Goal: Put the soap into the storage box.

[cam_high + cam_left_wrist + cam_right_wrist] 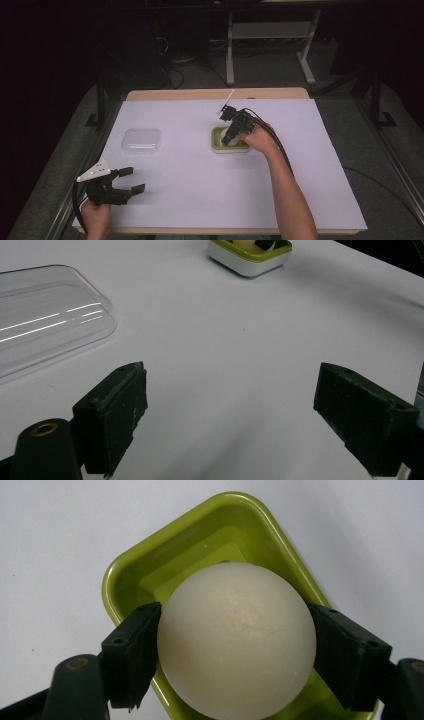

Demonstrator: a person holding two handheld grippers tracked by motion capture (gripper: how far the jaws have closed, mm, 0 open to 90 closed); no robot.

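A cream-white ball (236,640) sits between the jaws of my right gripper (235,652), which is shut on it, just over a green rectangular tray (130,575). In the high view the right gripper (231,134) points down into that tray (216,145) at the middle of the table. My left gripper (131,181) rests near the front left edge, open and holding nothing. In the left gripper view its jaws stand wide apart over bare white surface, with the green tray (250,257) far ahead.
A clear plastic lid (141,140) lies left of the tray, also close by in the left gripper view (45,315). White paper (200,190) covers the table. Cables trail from the right gripper along the forearm.
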